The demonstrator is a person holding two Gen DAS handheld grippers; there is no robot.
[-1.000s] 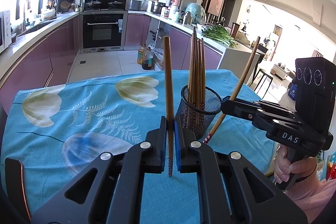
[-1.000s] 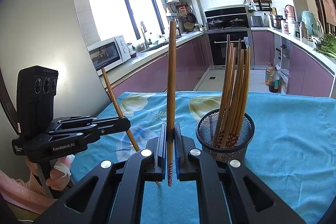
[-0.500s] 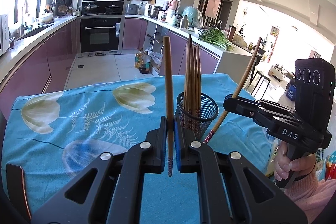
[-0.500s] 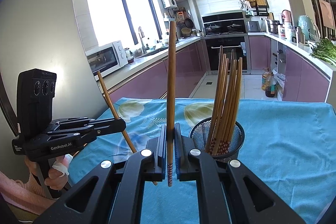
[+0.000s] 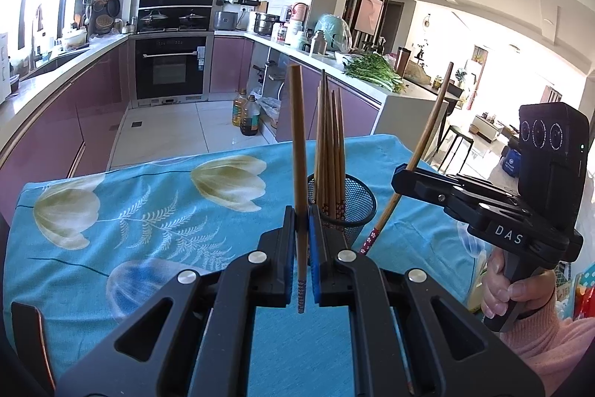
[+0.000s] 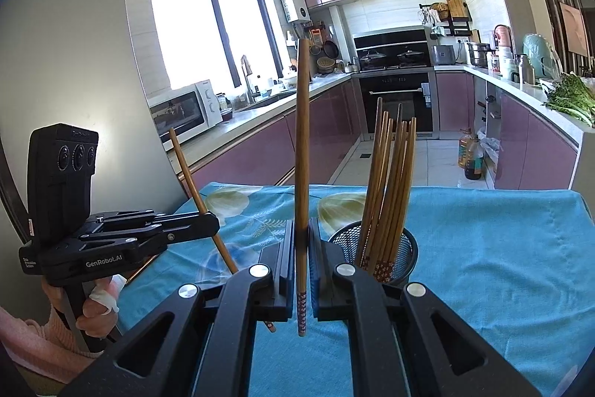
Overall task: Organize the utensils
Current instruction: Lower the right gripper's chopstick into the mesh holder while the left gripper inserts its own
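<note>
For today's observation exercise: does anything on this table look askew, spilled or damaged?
Nothing stands out. The chopsticks in the mesh holder stand upright on the flat blue tablecloth; each hand-held gripper grips one chopstick.

black hand-held gripper (image 5: 302, 240) with blue pads, silver screws; pink sleeve (image 5: 550, 341)

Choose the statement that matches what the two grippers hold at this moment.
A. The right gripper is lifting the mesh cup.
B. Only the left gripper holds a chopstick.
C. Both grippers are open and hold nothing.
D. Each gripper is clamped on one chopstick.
D: the left gripper clamps one chopstick upright, the right gripper clamps another chopstick, and the mesh cup stands on the tablecloth beside them.
</note>
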